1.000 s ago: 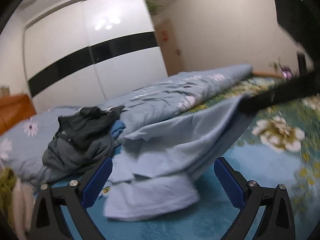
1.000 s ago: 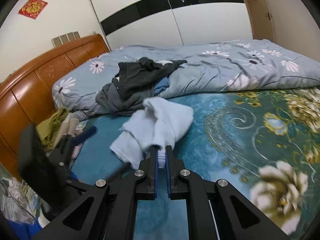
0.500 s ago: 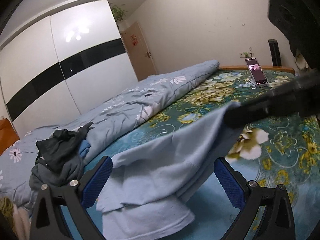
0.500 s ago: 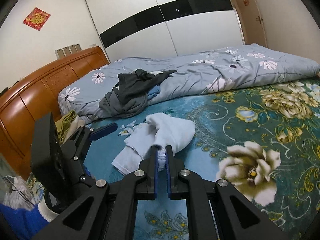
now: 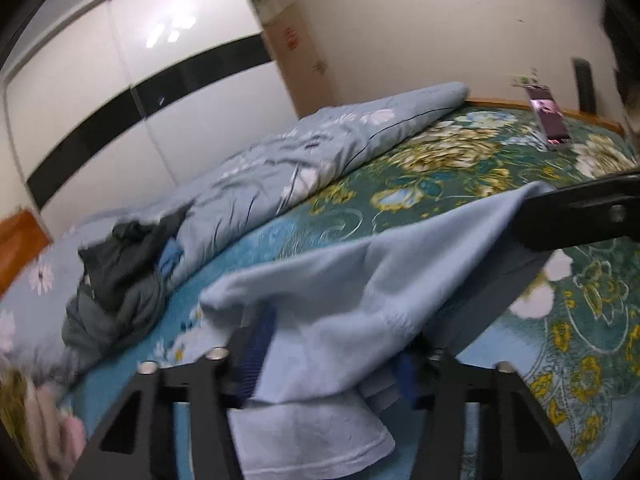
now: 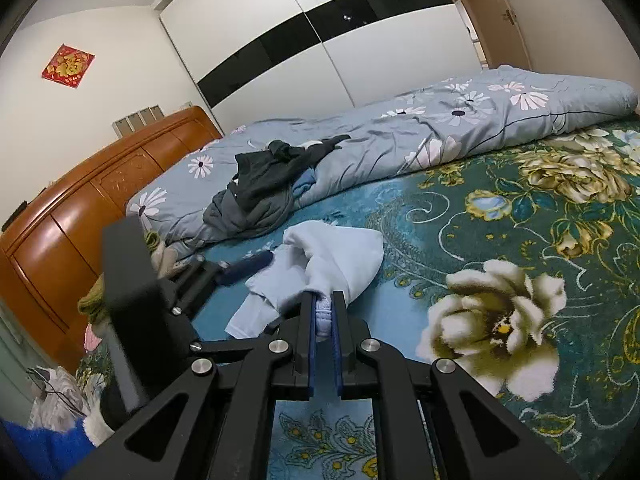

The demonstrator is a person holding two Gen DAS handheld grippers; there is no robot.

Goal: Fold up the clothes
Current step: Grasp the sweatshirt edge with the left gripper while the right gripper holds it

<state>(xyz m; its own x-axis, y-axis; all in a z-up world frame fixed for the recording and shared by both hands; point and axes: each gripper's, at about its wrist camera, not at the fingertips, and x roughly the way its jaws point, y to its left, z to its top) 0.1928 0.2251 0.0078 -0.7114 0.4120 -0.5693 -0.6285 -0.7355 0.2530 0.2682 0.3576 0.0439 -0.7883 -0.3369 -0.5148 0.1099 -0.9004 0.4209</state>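
A light blue garment (image 5: 352, 300) lies partly lifted over the teal flowered bedspread (image 6: 500, 232). My right gripper (image 6: 323, 320) is shut on one bunched end of the garment (image 6: 336, 252) and holds it up; its arm shows at the right of the left wrist view. My left gripper (image 5: 332, 356) is at the garment's other end. Its jaws are narrowed around the cloth, which drapes over the blue pads (image 5: 258, 344). Whether they pinch it is unclear in the blur. The left gripper also shows in the right wrist view (image 6: 240, 270).
A pile of dark grey clothes (image 6: 260, 184) lies on the rolled grey-blue flowered quilt (image 6: 460, 128) at the far side. A wooden headboard (image 6: 80, 208) stands at the left. A phone (image 5: 548, 120) is propped at the bed's foot. More clothes (image 6: 60, 408) lie beside the bed.
My left gripper has moved in onto the garment and its jaws have narrowed from wide open. My right gripper has pulled its end back, stretching the cloth.
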